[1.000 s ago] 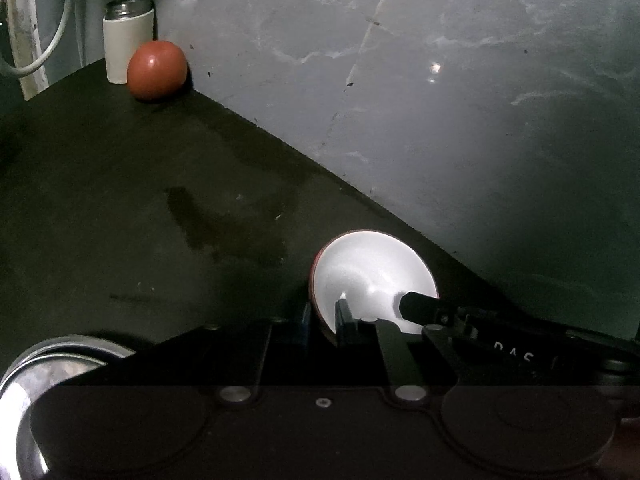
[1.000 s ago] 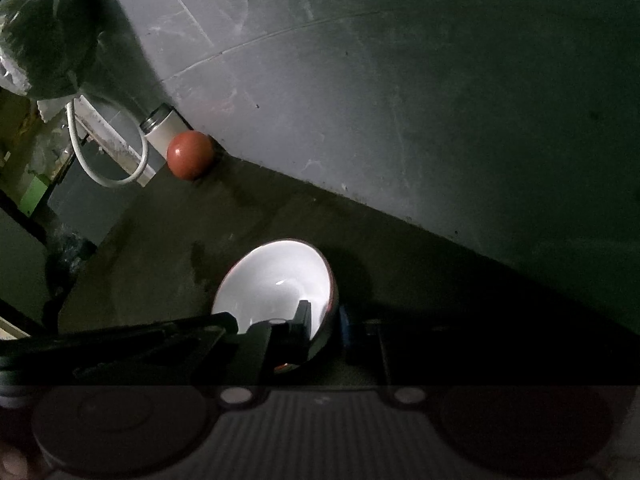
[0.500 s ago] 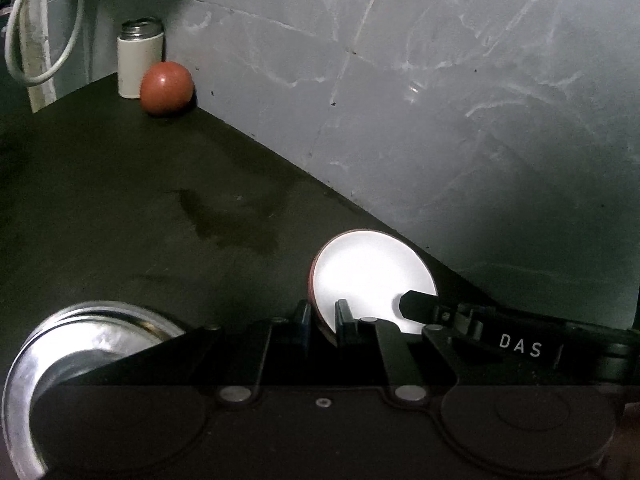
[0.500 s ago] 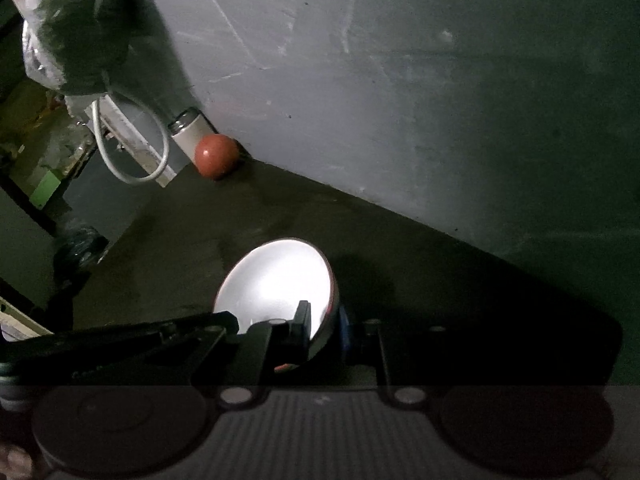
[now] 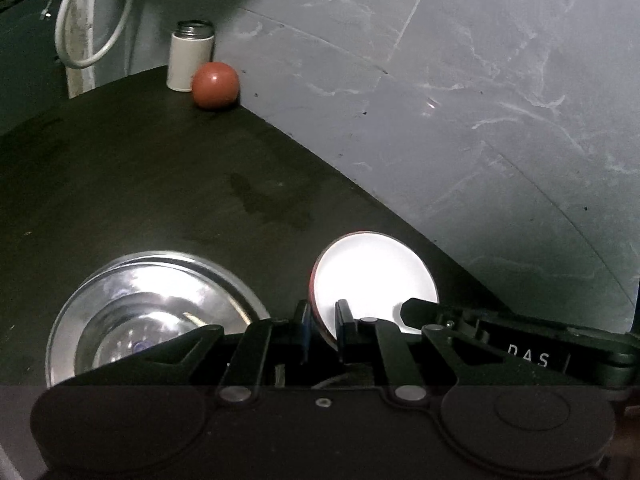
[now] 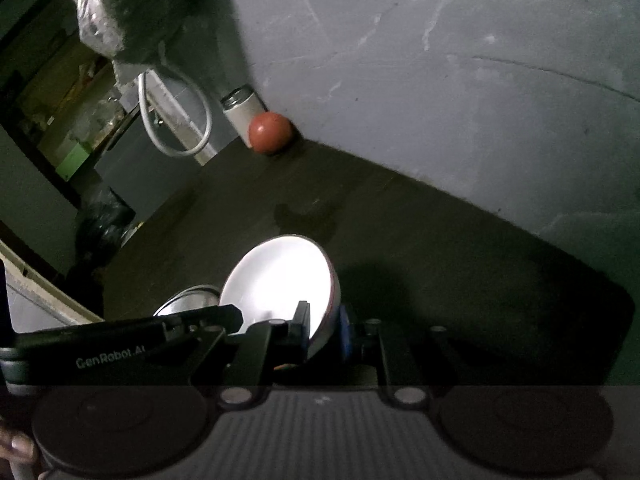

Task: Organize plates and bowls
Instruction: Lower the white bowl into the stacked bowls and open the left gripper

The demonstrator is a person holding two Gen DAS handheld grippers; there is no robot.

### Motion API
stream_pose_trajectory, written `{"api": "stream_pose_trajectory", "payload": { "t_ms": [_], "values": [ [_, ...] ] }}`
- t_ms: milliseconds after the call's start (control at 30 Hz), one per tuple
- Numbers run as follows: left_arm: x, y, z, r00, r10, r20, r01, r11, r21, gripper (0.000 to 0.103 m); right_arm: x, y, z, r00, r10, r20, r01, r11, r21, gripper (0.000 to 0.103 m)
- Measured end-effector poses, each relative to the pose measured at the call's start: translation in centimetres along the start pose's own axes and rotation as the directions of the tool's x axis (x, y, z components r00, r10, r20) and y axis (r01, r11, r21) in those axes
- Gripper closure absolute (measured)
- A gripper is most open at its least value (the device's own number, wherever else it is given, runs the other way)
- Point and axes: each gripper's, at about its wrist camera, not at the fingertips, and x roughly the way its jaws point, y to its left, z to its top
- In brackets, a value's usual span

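**Inspector:** State of the tongs?

**Onlooker:** Both are clamped narrow on one bowl, white inside with a red outside. The left gripper pinches the rim on the bowl's left side, one finger inside and one outside. The right gripper pinches the opposite rim the same way. Each gripper's body shows in the other's view, reaching in from the side.

**Inspector:** Where does the bowl sit?

**Onlooker:** Held tilted between the two grippers over the dark counter. Whether its base touches the counter I cannot tell; the gripper bodies hide it.

**Inspector:** What lies closest?

**Onlooker:** A steel plate just to the bowl's left, flat on the counter, with what looks like a second steel rim under it. From the right wrist only a sliver shows behind the bowl.

**Inspector:** Edges and free room?

**Onlooker:** A grey wall bounds the counter behind and to the right of the bowl, close by. The middle of the counter is bare but for a damp patch. In the far corner stand a white can and a red ball, touching, against the wall and well apart from the bowl. The counter's left edge drops off beyond them, where a white cable loops.
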Motion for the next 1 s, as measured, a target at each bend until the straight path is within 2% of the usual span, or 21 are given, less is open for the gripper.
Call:
{"api": "stream_pose_trajectory", "payload": {
  "t_ms": [167,333,633,1000],
  "values": [
    [-2.1,0.0,-1.0,1.0,0.0,0.018,0.001,1.0,-0.005,0.09,-1.2,1.1,-0.9,1.0,0.014,-0.012,-0.014,0.999,-0.03,0.086],
    [-3.5,0.0,-2.4,1.0,0.003,-0.004,-0.004,1.0,-0.01,0.09,-2.5,2.1,-2.4,0.999,0.023,-0.047,-0.026,0.997,-0.075,0.085],
    [-4.6,0.0,-5.3,0.999,0.004,-0.049,-0.005,1.0,-0.027,0.09,-4.0,2.4,-4.7,0.993,0.022,-0.116,-0.035,0.993,-0.114,0.085],
    [-5.0,-0.3,-6.4,0.996,0.009,-0.084,-0.012,0.999,-0.03,0.09,-4.8,2.7,-5.3,0.984,0.012,-0.179,-0.04,0.988,-0.151,0.085]
  ]
}}
